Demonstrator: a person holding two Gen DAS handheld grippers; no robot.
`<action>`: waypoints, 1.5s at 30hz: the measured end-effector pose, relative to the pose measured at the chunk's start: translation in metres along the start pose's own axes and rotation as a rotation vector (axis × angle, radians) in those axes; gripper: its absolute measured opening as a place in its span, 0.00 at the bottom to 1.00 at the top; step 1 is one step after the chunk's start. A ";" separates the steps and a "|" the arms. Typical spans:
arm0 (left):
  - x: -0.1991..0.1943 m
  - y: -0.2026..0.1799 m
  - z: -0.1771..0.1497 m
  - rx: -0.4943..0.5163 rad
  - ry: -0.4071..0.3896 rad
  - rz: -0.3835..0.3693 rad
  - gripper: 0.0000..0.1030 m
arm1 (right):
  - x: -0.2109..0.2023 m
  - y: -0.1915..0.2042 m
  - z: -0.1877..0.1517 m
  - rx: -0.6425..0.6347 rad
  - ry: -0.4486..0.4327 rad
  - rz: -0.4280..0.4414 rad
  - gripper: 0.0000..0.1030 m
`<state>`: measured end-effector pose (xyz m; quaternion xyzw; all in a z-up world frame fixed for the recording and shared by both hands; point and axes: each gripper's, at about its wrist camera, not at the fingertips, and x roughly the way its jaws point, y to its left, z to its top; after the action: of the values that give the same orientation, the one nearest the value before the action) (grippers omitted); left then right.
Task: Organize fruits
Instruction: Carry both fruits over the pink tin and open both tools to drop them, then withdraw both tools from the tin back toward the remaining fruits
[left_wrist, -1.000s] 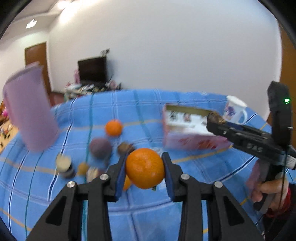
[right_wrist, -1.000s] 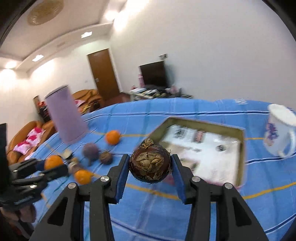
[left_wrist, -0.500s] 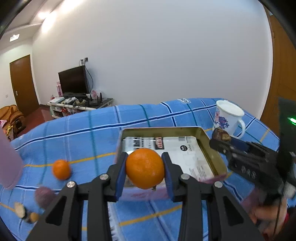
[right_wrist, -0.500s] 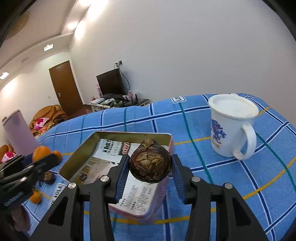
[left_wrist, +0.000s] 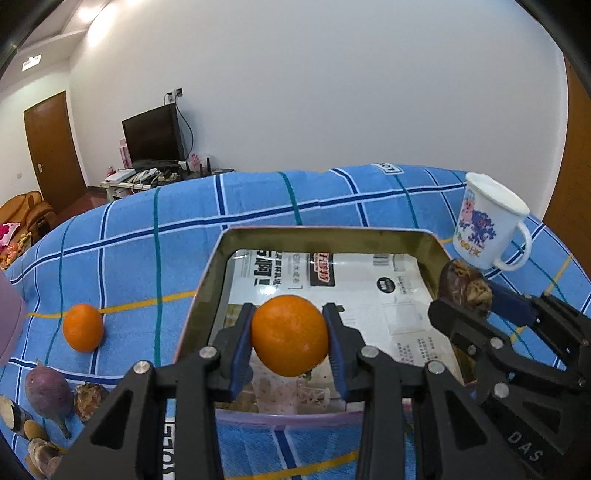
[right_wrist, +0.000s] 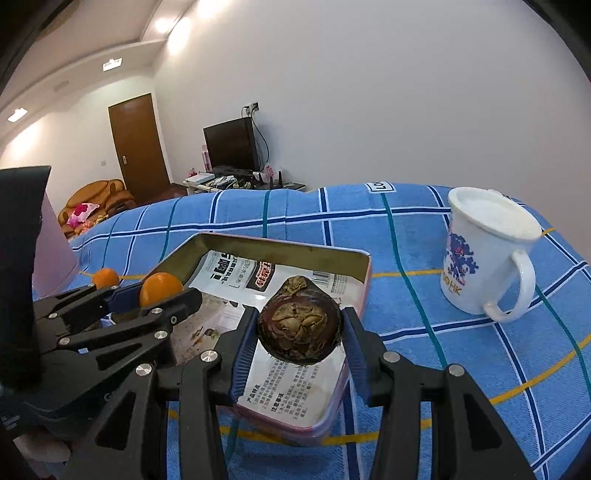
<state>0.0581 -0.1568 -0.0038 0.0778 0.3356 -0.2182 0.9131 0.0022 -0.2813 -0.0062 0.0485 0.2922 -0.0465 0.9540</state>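
My left gripper (left_wrist: 290, 345) is shut on an orange (left_wrist: 290, 334) and hangs over the near edge of a rectangular metal tin (left_wrist: 321, 234) lined with printed paper. My right gripper (right_wrist: 299, 332) is shut on a dark brown mangosteen (right_wrist: 299, 328) above the tin (right_wrist: 280, 247), near its right side. In the left wrist view the right gripper (left_wrist: 461, 291) comes in from the right with the mangosteen (left_wrist: 463, 284) over the tin's right wall. The right wrist view shows the left gripper (right_wrist: 162, 290) with its orange (right_wrist: 160, 288) at the tin's left.
A second orange (left_wrist: 83, 326), a purple fruit (left_wrist: 48, 393), another mangosteen (left_wrist: 90, 395) and small pieces lie on the blue checked cloth (left_wrist: 147, 258) left of the tin. A white printed mug (right_wrist: 484, 254) stands right of it. A lilac cylinder (right_wrist: 53, 254) is at far left.
Both grippers swung right from the loose fruit to the tin, each still gripping its fruit. The tin now fills the centre of both views and sits closer.
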 end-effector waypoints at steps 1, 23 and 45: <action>0.002 0.000 0.000 0.001 0.004 0.002 0.37 | -0.001 0.000 0.000 -0.001 -0.003 -0.004 0.46; -0.004 0.004 -0.009 -0.017 -0.012 0.117 0.76 | -0.004 -0.004 -0.001 0.043 -0.011 0.044 0.55; -0.063 0.016 -0.028 0.010 -0.256 0.298 1.00 | -0.061 -0.002 -0.006 0.046 -0.337 -0.122 0.72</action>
<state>0.0065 -0.1129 0.0154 0.1027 0.2002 -0.0905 0.9701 -0.0518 -0.2785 0.0236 0.0439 0.1295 -0.1184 0.9835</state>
